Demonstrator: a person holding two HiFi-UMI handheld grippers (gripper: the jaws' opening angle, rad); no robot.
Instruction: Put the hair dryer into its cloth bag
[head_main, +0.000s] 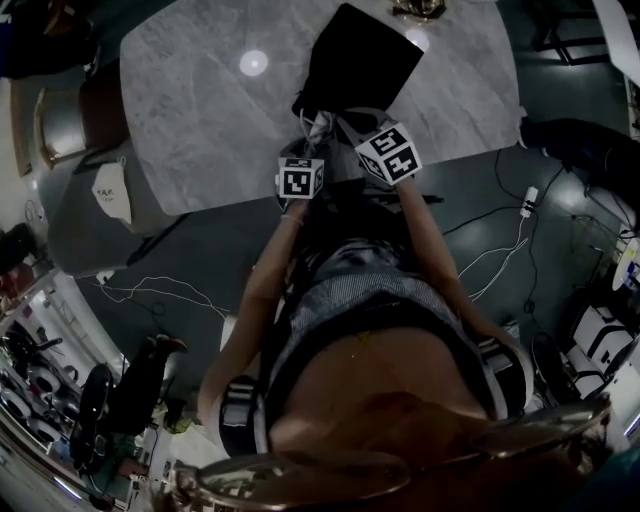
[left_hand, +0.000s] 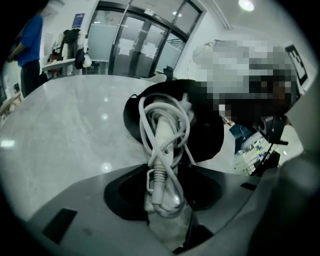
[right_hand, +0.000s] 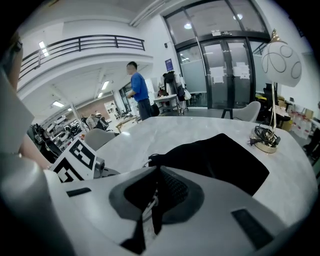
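Observation:
A black cloth bag (head_main: 360, 60) lies on the grey marble table (head_main: 200, 100), its mouth toward me. A white hair dryer (left_hand: 164, 130), its cord wound round the handle, pokes head-first into the bag's opening (left_hand: 207, 135). My left gripper (left_hand: 162, 200) is shut on the near end of the handle and cord; in the head view it (head_main: 314, 132) is at the bag's near edge. My right gripper (right_hand: 152, 200) is shut, pinching black cloth at the bag's (right_hand: 225, 160) near rim, just right of the left gripper's marker cube (right_hand: 75, 162). The dryer's head is hidden inside the bag.
A small dish with a coiled cable (right_hand: 265, 137) and a round white lamp (right_hand: 281, 62) stand at the table's far right. Chairs (head_main: 70, 120) sit at the table's left side. White cables (head_main: 500, 250) run over the dark floor. A person in blue (right_hand: 140, 90) stands far off.

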